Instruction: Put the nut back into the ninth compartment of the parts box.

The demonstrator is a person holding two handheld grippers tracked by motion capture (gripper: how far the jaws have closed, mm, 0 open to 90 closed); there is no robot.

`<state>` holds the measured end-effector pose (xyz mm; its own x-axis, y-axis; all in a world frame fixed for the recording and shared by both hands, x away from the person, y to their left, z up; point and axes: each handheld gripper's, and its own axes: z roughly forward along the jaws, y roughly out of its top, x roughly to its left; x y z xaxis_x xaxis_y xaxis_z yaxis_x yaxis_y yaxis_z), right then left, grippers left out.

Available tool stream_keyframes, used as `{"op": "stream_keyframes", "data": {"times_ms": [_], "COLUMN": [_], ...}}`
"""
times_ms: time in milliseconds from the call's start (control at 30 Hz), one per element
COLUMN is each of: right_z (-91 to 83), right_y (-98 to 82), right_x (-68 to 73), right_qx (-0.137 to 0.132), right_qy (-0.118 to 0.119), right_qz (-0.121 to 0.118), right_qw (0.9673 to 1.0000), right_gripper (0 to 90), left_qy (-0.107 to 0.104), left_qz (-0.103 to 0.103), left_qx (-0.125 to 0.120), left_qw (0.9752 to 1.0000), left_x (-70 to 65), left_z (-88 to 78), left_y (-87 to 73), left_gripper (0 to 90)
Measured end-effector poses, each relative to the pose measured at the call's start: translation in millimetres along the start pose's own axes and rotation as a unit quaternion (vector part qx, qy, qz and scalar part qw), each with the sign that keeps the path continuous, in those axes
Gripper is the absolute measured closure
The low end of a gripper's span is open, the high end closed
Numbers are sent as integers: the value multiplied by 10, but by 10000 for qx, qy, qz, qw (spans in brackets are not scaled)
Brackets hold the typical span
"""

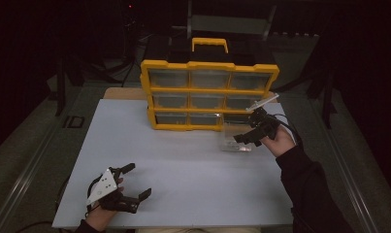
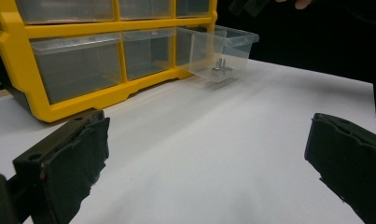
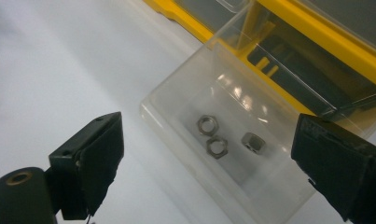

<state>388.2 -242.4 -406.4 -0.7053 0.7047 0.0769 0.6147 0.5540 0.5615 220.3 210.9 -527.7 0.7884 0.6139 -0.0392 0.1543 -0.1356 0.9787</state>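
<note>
Table: white rectangular tabletop (image 1: 193,170) fills the middle of the high view; its near and centre parts are bare, dark floor around every edge.
Organiser: yellow plastic drawer cabinet with clear compartments (image 1: 209,92) stands upright at the far edge of the table, upper centre of the high view, black-and-yellow handle on top.
Drawer: clear plastic drawer (image 1: 236,138) is pulled out from the cabinet's lower right slot and rests on the tabletop just in front of it.
Left gripper: black two-jaw gripper with a grey three-cornered plate (image 1: 134,181) sits at the lower left of the high view, low over the near table edge; its jaws stand wide apart, holding nothing.
Right gripper: black two-jaw gripper (image 1: 241,137) is at the right centre of the high view, at the drawer's right side; its jaws are spread wide either side of the drawer, not clamped.
Right gripper view only: three small grey metal hex nuts (image 3: 213,137) lie close together on the drawer floor, with the empty yellow slot behind at upper right.
Left gripper view only: the drawer (image 2: 220,49) shows in side profile at upper centre, with small metal pieces inside.
Open room: a broad bare stretch of table lies between the two grippers, which are well apart.
</note>
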Motion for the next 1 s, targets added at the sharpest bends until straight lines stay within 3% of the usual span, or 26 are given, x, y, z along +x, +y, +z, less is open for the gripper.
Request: {"op": "stream_keyframes", "data": {"times_ms": [67,200,267,467,533,800,1000], "right_z": [-16,-124,-180,-272,-268,-250,-152], "right_y": [-17,-107,-155,-307,-436,-666,-865], "right_x": [0,26,43,112,187,303,359], "right_qx": [-78,-522,-781,-1191,-1357,-1628,-1572], "right_qy": [26,36,77,218,213,277,380], "right_qz": [11,-106,-190,-328,-352,-422,-381], "right_qw": [10000,9986,9967,9921,9899,9854,9861], "right_gripper": [96,97,97,97,111,126,126], "left_qy": [-3,-21,-41,-38,-27,-5,-5], "left_qz": [-5,-29,-25,-25,-29,-15,6], "left_qx": [3,-7,27,42,37,43,26], "left_qw": [10000,10000,10000,10000,10000,10000,10000], "left_x": [5,14,18,18,17,1,-9], "left_z": [6,21,30,30,12,-22,-29], "left_y": [-3,-5,-12,-24,-23,-31,-22], "left_gripper": [0,0,0,0,0,0,0]}}
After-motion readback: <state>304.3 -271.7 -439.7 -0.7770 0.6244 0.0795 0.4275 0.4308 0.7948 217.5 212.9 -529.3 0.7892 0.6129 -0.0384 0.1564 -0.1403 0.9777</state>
